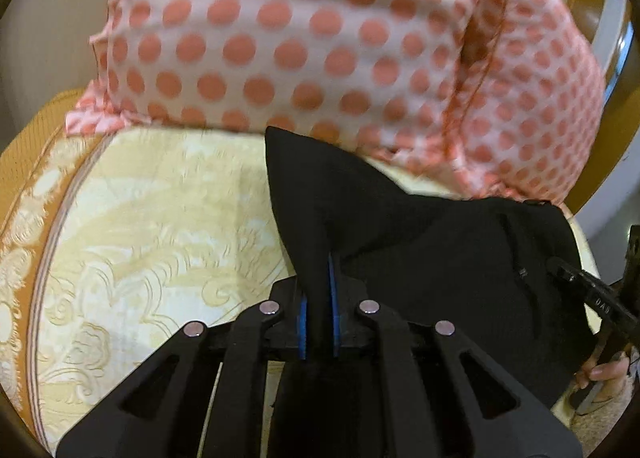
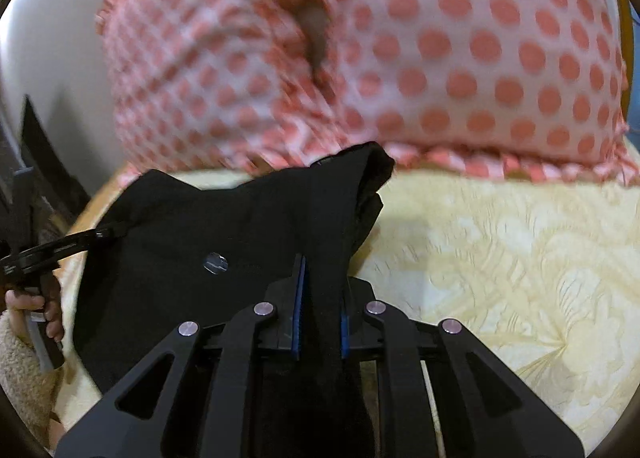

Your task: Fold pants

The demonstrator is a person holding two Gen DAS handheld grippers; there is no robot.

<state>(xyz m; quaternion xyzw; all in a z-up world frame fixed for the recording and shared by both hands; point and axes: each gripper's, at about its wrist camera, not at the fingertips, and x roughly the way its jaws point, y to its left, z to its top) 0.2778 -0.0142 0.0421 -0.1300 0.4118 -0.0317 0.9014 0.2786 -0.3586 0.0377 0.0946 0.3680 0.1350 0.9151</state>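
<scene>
Left wrist view: left gripper fingers pinch black pants; right gripper pinches them too. Pants hang bunched just over the yellow bed (polka-dot pillow behind). Prob. early, no neat fold yet.

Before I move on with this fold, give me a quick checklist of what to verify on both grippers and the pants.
1. Left gripper shut on the black pants: ok.
2. Right gripper shut on the pants: ok.
3. Fabric deep between the blue pads, not at the tips: ok.
4. Pants span between both grippers without bunching: cannot tell.
5. Polka-dot pillow clear of the pants: not ok, it sits right behind them.
6. Cream bedspread not pinched in the grip: ok.
</scene>
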